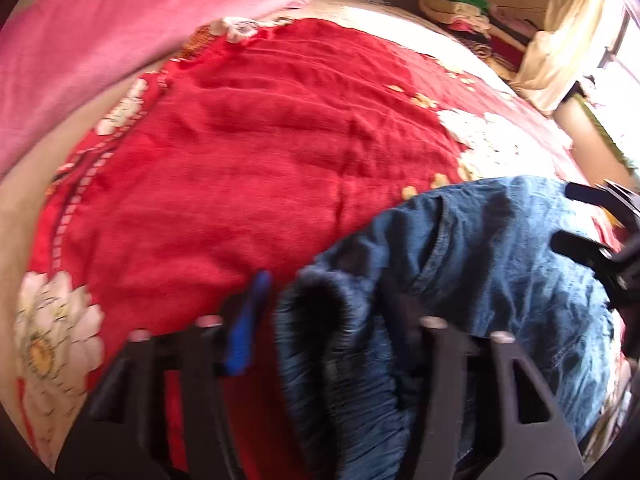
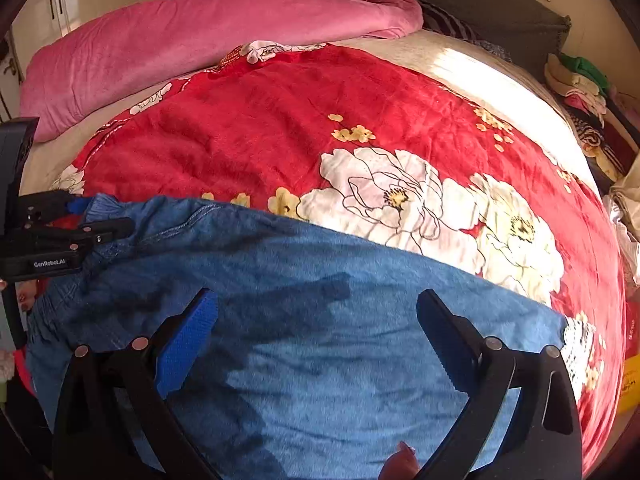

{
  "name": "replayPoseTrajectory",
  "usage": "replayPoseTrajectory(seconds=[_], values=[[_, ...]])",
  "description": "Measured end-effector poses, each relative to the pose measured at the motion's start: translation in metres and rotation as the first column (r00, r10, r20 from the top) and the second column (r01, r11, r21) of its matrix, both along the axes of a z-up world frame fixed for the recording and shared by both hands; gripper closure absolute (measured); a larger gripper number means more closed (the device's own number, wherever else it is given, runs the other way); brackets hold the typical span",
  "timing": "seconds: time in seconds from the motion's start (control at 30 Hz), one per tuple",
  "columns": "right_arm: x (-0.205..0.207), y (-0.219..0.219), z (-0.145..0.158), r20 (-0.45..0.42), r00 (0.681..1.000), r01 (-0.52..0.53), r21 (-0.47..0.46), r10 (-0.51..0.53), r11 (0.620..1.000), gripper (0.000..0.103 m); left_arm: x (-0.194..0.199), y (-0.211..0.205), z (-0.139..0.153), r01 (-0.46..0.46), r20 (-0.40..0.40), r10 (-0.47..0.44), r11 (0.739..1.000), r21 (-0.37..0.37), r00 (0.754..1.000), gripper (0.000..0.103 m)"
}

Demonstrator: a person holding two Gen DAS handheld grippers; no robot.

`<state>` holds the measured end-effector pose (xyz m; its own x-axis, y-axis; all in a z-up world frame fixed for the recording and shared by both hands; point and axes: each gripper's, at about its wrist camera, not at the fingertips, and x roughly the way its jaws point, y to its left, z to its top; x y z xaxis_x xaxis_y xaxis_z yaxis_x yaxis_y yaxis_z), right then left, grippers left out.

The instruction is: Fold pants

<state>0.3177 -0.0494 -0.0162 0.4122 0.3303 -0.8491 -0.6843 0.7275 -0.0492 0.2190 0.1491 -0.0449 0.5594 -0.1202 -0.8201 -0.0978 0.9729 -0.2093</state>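
Observation:
Blue denim pants (image 2: 320,320) lie across the near part of a bed on a red floral blanket (image 2: 280,128). My right gripper (image 2: 316,328) is open and empty, hovering just above the pants' leg fabric. My left gripper (image 1: 320,304) has its jaws apart around the gathered elastic waistband (image 1: 320,320) of the pants (image 1: 500,248); whether it pinches the cloth is unclear. The left gripper also shows at the left edge of the right wrist view (image 2: 96,224), at the waistband end. The right gripper shows at the right edge of the left wrist view (image 1: 592,220).
A pink quilt (image 2: 180,40) lies rolled along the far side of the bed. Folded clothes (image 2: 580,80) are stacked at the far right by the wall. A curtain and window (image 1: 580,40) stand at the right. A cream sheet (image 2: 480,76) borders the blanket.

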Motion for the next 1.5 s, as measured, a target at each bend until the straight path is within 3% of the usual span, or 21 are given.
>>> replayPoseTrajectory(seconds=[0.13,0.33,0.37,0.4,0.47,0.6,0.87,1.03,1.17,1.27,1.5], values=[[0.023,0.017,-0.007,-0.019,0.998,-0.055,-0.006,0.055,0.998,0.004,-0.002,0.007,0.003,0.011,0.055,-0.009,0.999,-0.038,0.998,0.088],[0.032,0.048,-0.023,-0.035,0.969,-0.246,-0.061,0.244,0.967,0.007,-0.01,0.019,0.02,0.031,0.162,-0.014,0.994,-0.108,0.987,0.089],[0.031,0.053,-0.028,-0.04,0.961,-0.276,-0.08,0.273,0.958,0.016,-0.012,0.02,0.022,0.036,0.177,-0.015,0.993,-0.113,0.984,0.089],[0.032,0.057,-0.032,-0.054,0.955,-0.297,-0.088,0.293,0.951,0.037,-0.013,0.021,0.024,0.041,0.183,-0.018,0.991,-0.124,0.983,0.09],[0.031,0.062,-0.036,-0.091,0.943,-0.326,-0.059,0.32,0.943,0.059,-0.015,0.022,0.027,0.047,0.196,-0.019,0.99,-0.136,0.98,0.09],[0.019,0.055,-0.021,-0.058,0.947,-0.318,0.0,0.317,0.948,0.091,-0.017,0.021,0.029,0.044,0.204,-0.021,0.993,-0.108,0.979,0.09],[-0.036,0.008,0.044,0.061,0.968,-0.252,0.155,0.245,0.955,0.096,-0.037,0.021,0.049,0.106,0.296,-0.071,0.989,-0.102,0.952,0.089],[-0.089,-0.025,0.071,0.095,0.975,-0.218,0.23,0.201,0.948,0.096,-0.066,0.011,0.07,0.22,0.371,-0.179,0.973,-0.07,0.911,0.089],[-0.136,-0.049,0.084,0.098,0.976,-0.214,0.295,0.193,0.931,0.096,-0.095,-0.002,0.087,0.286,0.418,-0.264,0.958,0.009,0.87,0.089],[-0.175,-0.058,0.081,0.088,0.973,-0.229,0.315,0.212,0.921,0.096,-0.122,-0.01,0.086,0.329,0.422,-0.315,0.943,0.042,0.85,0.089],[-0.237,-0.057,0.031,-0.042,0.965,-0.23,0.332,0.258,0.915,0.096,-0.184,-0.024,0.062,0.366,0.362,-0.367,0.928,0.075,0.857,0.087]])
